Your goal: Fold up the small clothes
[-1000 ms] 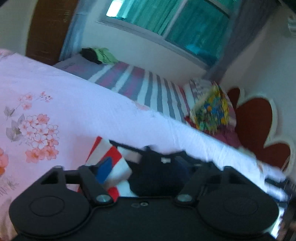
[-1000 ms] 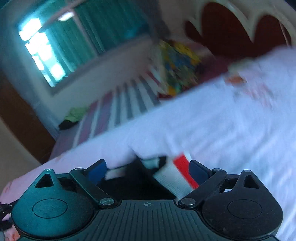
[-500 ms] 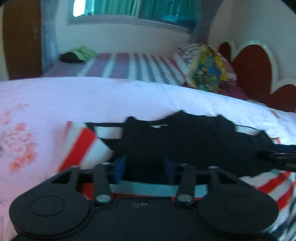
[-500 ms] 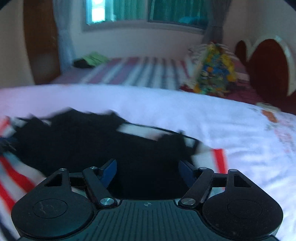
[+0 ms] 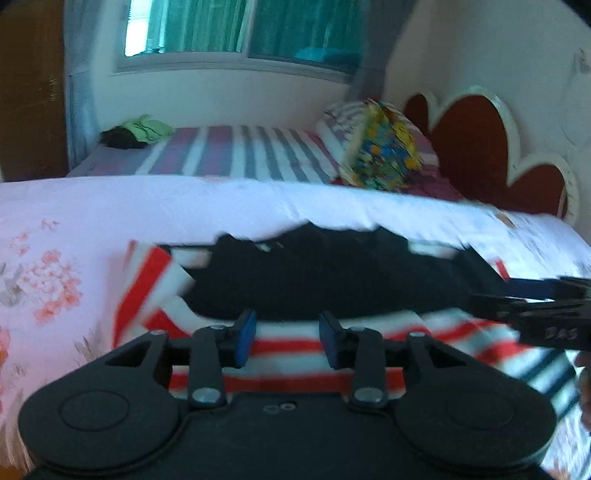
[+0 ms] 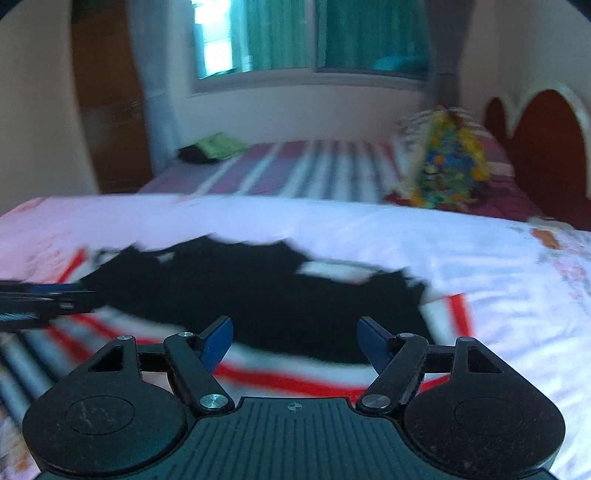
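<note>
A small garment with red, white and dark stripes and a black upper part [image 5: 325, 280] lies spread flat on the pink floral bedsheet [image 5: 55, 229]. It also shows in the right wrist view [image 6: 258, 295]. My left gripper [image 5: 287, 341] is open and empty over the striped lower part. My right gripper [image 6: 294, 345] is open wide and empty over the black part's near edge. The right gripper's fingers [image 5: 524, 295] show at the right edge of the left wrist view. The left gripper's fingers [image 6: 40, 299] show at the left edge of the right wrist view.
A second bed with a striped cover [image 5: 236, 155] stands behind. On it are a colourful pillow [image 5: 384, 155] and green and dark clothes [image 5: 136, 131]. A red heart-shaped headboard [image 5: 476, 147] is at the right, a window [image 5: 236, 29] at the back.
Both grippers swung from tilted views to level ones and drew back from the garment. The left gripper, narrower half a second ago, has opened. The garment now lies spread out.
</note>
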Tool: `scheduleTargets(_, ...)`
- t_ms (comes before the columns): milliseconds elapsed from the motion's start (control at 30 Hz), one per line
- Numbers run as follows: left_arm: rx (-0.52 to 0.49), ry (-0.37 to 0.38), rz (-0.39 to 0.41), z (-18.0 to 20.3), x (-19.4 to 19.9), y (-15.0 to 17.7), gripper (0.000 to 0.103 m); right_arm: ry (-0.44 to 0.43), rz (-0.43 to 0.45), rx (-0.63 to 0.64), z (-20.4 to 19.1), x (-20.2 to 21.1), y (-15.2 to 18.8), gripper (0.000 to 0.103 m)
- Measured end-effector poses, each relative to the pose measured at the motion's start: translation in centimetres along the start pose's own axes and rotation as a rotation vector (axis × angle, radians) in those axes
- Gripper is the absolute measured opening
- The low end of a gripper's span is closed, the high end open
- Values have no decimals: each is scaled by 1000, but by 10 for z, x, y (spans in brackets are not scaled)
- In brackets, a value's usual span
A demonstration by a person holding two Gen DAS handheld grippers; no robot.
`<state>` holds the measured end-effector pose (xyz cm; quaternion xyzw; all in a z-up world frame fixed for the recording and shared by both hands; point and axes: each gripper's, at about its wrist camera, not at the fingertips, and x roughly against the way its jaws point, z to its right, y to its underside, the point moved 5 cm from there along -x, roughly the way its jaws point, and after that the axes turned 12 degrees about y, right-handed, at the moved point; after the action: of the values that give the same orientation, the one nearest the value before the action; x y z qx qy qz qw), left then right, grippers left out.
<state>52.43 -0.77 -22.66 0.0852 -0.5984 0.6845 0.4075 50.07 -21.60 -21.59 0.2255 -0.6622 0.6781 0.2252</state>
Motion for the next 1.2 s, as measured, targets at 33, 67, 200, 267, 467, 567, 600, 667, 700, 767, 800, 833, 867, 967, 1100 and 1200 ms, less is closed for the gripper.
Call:
scheduleTargets(33, -2, -2, -18, 3, -3, 5, 38, -6, -7, 16, -9, 0, 4, 75)
scheduleTargets(67, -2, -13, -32, 3, -4, 10, 38, 1, -16, 38, -15, -1, 9, 75)
scheduleTargets(200, 22, -48, -33, -13, -2, 24, 46, 51, -54, 27, -3, -13, 29, 75)
scheduleTargets(267, 49, -54, -28, -23, 5, 26, 46, 76, -67, -17, 16, -13, 37, 75)
scheduleTargets(467, 75, -72, -35, -35, 12, 25, 46, 99, -93, -103, 32, -5, 31, 75)
scheduleTargets(567, 51, -74, -1, -19, 29, 21, 44, 53, -52, -77, 14, 26, 28, 75)
scheduleTargets(600, 31, -60, 9, -12, 35, 22, 45, 55, -47, -61, 9, 33, 30, 75)
scheduleTargets(667, -11, -42, 6, 1, 40, 27, 47, 46, -41, -44, 0, 42, 38, 75)
scheduleTargets(700, -29, -38, -4, 5, 40, 31, 50, 52, -45, -36, -2, 44, 43, 75)
scheduleTargets(767, -65, -56, -26, 7, 35, 43, 50, 69, -66, -25, 1, 44, 56, 75)
scheduleTargets(800, -67, -63, -39, 3, 33, 49, 51, 82, -86, -31, 6, 43, 64, 75)
scheduleTargets(833, -56, -57, -52, -3, 32, 55, 52, 94, -105, -38, 12, 40, 70, 75)
scheduleTargets(867, -48, -45, -47, -8, 34, 59, 52, 116, -125, -48, 20, 38, 78, 75)
scheduleTargets(967, -67, -45, -52, -10, 36, 61, 49, 143, -125, -46, 39, 39, 91, 74)
scheduleTargets(1100, -49, -74, -46, -4, 42, 59, 46, 160, -104, -121, 48, 55, 85, 74)
scheduleTargets(1200, -49, -81, -45, -6, 44, 66, 46, 195, -158, -76, 53, 47, 98, 75)
